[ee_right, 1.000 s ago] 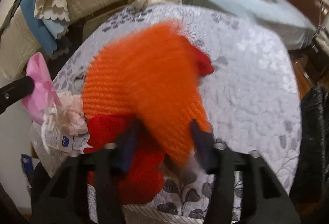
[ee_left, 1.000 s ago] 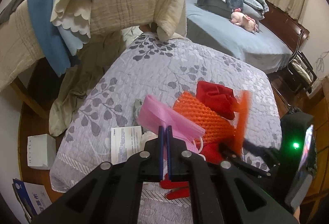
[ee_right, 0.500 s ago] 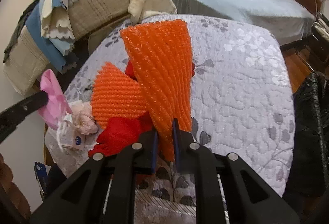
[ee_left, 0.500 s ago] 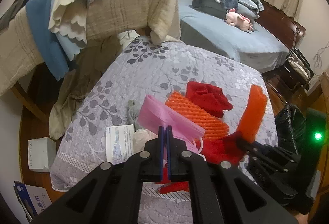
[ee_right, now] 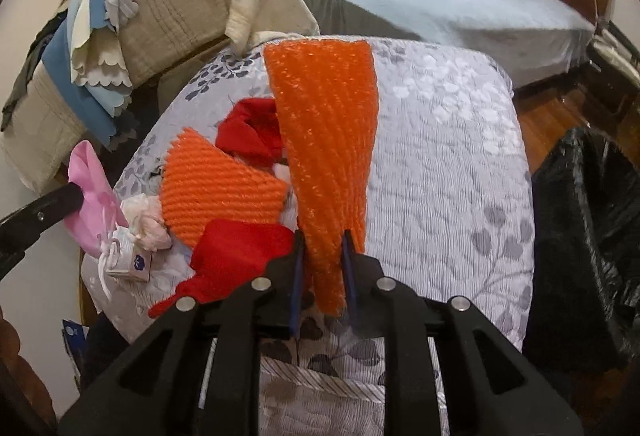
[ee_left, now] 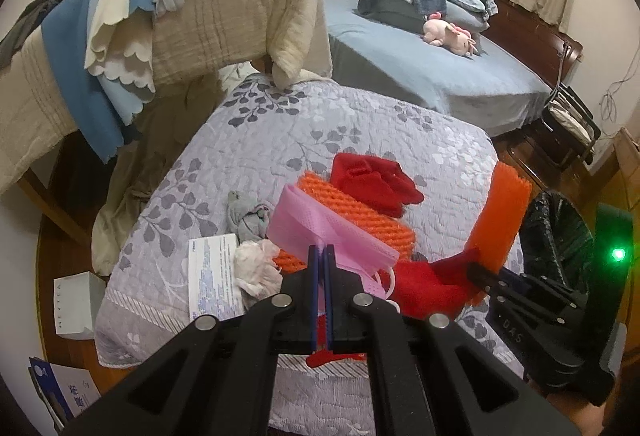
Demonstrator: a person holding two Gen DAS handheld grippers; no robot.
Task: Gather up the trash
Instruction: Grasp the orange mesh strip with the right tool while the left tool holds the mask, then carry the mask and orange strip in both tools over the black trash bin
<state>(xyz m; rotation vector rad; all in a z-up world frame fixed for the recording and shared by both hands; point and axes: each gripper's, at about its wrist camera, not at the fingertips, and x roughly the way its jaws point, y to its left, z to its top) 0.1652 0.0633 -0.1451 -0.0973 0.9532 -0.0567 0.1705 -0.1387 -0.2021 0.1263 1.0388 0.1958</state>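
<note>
While both grippers were loaded, noted as follows.

Left wrist view, left gripper (ee_left: 319,256): jaws pressed together on the pink mask (ee_left: 320,232), lifted clear of the quilt (ee_left: 360,132).
Left wrist view, right gripper (ee_left: 478,272): seen at right, carrying an orange foam net (ee_left: 504,212) upright beside the black trash bag (ee_left: 556,236).
Left wrist view, litter left on the quilt: second orange net (ee_left: 360,212), red wrapper (ee_left: 372,180), red scrap (ee_left: 424,288) at the near edge, grey wad (ee_left: 246,216), crumpled tissue (ee_left: 256,268), printed leaflet (ee_left: 214,276).

Right wrist view, right gripper (ee_right: 322,260): clamped on the lower end of the orange foam net (ee_right: 328,140); jaws easing very slightly apart, pads pressing the net all the same.
Right wrist view, black trash bag (ee_right: 588,236): at right, off the quilt edge; contents hidden.
Right wrist view, left gripper (ee_right: 76,196): at left, pink mask (ee_right: 90,188) pinched.

Progress: judged early to middling; two pieces in hand, neither in the bag yet, most litter untouched.
Next: probably carry both to the bag and drop.
</note>
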